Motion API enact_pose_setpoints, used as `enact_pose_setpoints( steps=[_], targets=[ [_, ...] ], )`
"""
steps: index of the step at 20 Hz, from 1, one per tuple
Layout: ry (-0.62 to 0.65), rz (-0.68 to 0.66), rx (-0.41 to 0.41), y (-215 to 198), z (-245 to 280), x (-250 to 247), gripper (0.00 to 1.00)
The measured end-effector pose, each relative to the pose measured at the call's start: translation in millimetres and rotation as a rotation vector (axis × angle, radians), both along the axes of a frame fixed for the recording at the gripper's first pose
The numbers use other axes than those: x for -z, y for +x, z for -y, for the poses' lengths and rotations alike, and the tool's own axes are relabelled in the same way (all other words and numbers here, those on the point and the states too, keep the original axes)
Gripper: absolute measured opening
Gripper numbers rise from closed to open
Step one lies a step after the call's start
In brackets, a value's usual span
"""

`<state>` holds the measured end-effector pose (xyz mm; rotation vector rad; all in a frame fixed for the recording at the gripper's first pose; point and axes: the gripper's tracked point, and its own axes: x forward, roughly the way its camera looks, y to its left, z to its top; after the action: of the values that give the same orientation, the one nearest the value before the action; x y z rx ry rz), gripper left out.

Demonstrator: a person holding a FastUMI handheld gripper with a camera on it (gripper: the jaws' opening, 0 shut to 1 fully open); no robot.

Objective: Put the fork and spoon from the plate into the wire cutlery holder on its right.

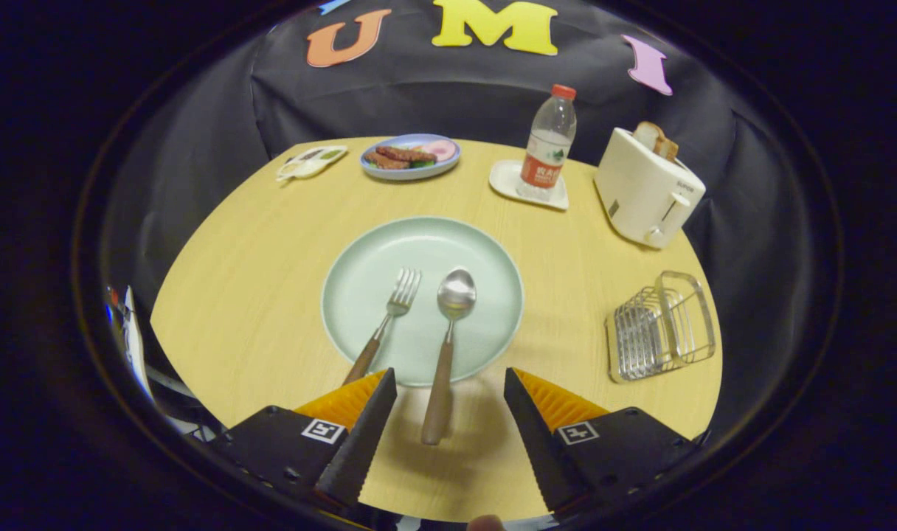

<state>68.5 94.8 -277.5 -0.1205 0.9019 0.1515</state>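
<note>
On a round wooden table [257,295] sits a pale green plate [360,258] bearing a fork [389,313] and, beside it, a spoon [448,339], whose wooden handles overhang the near rim. The gripper [450,385] hovers low before the plate, fingers spread wide and holding nothing, the spoon's handle between them. The wire cutlery holder [662,328] stands right of the plate; a toaster [646,188] and water bottle [548,144] lie beyond.

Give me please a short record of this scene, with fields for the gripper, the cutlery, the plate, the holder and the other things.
hand-held gripper: open, fingers on both sides of the spoon handle, not pressing it
spoon: bowl on plate, handle reaching over the rim between the fingers
fork: on plate, left of spoon
plate: just ahead of the fingers
wire cutlery holder: right of plate, no cutlery inside
beyond: toaster, bottle, food plate
</note>
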Motion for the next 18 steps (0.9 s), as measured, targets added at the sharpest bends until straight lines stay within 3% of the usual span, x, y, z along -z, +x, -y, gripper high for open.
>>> enact_pose_setpoints(
  steps=[4,5,9,11,13,15,18],
  targets=[
    [-0.008,-0.084,0.013,0.7,-1.3,10.6,0.8],
    [-0.018,-0.103,0.01,2.0,-1.4,14.1,0.66],
    [-0.025,-0.208,-0.014,-3.2,-7.2,25.8,0.61],
    [-0.041,-0.224,-0.006,0.2,-5.8,29.3,0.25],
    [-0.059,-0.246,-0.002,-1.3,-2.2,30.2,0.24],
    [-0.057,-0.259,-0.015,0.5,0.0,29.7,0.08],
    [-0.039,-0.248,-0.031,1.4,-0.3,15.7,0.01]
  ],
)
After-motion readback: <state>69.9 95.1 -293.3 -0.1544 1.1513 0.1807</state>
